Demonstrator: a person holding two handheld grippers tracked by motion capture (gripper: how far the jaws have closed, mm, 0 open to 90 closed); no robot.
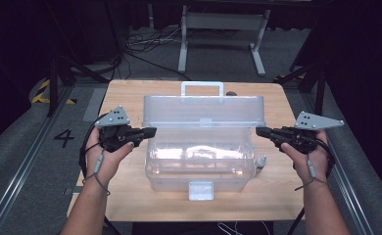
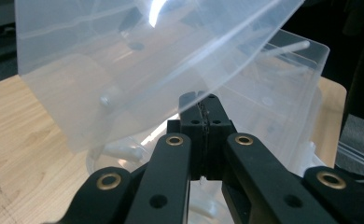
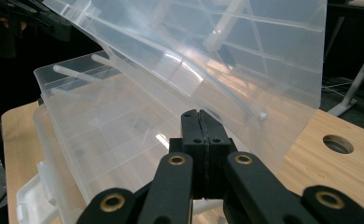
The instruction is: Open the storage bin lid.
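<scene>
High view shows a clear plastic storage box [image 1: 200,164] standing in the middle of the wooden worktop [image 1: 130,196], its hinged lid [image 1: 203,111] raised upright at the back with a white carry handle [image 1: 202,88] on top and a pale latch [image 1: 201,190] on the front wall facing the person. The box is see-through, with faint dividers inside and light glaring off its floor. The left claw [image 1: 152,131] is held at the lid's left end and the right claw [image 1: 258,131] at its right end, each pointing inward at about the level of the lid's lower edge. A small bottle-like item [image 1: 261,163], too small to identify, lies on the worktop just beside the box's right wall. Left gripper view brings the left claw close: its jaws are clenched together with nothing between them, tips right under the tilted lid's edge; whether they touch it I cannot tell. Right gripper view shows the right claw equally clenched and empty, close to the lid's slanting edge, plus a round hole [image 3: 338,143] in the worktop.
</scene>
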